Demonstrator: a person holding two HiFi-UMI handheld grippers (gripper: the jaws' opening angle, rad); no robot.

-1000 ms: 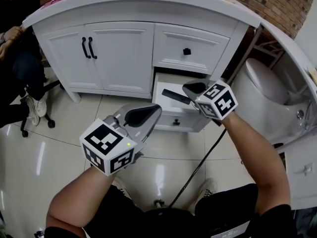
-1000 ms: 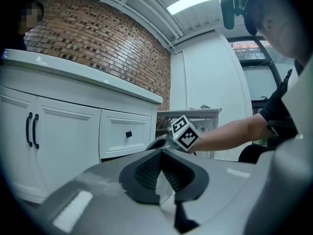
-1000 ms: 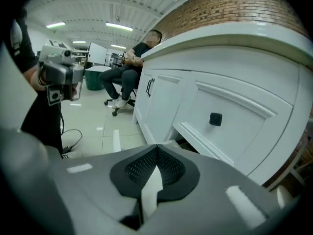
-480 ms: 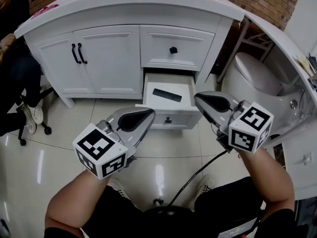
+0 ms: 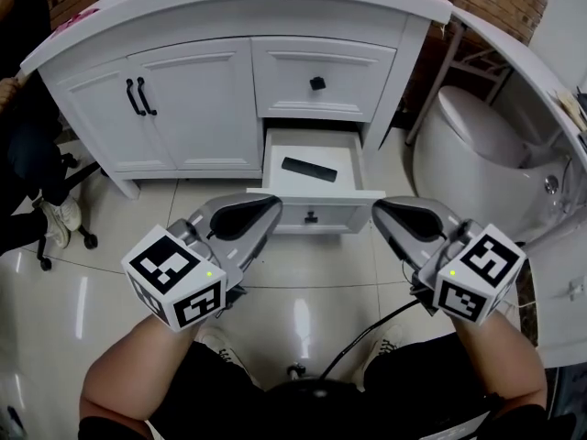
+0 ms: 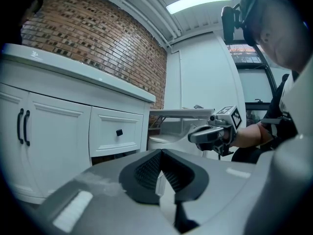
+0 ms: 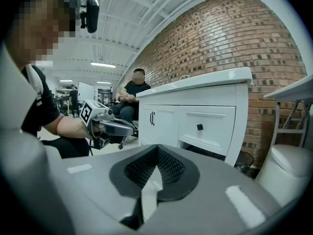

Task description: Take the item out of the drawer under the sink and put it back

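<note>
Left gripper (image 5: 261, 211) and right gripper (image 5: 390, 214) both empty, jaws together, held near us, clear of the open drawer (image 5: 316, 195). Black item (image 5: 309, 169) lies inside it. We judge little remains beyond shutting the drawer.

Left gripper (image 5: 264, 211), right gripper (image 5: 390, 214): jaws together

Right gripper (image 7: 155, 166) facing a white cabinet (image 7: 215, 104), jaws pressed together with nothing between them.
Left of the cabinet a hand holds the left gripper (image 7: 126, 128); a toilet (image 7: 289, 168) stands right of it, and a brick wall (image 7: 230, 38) rises behind.
</note>
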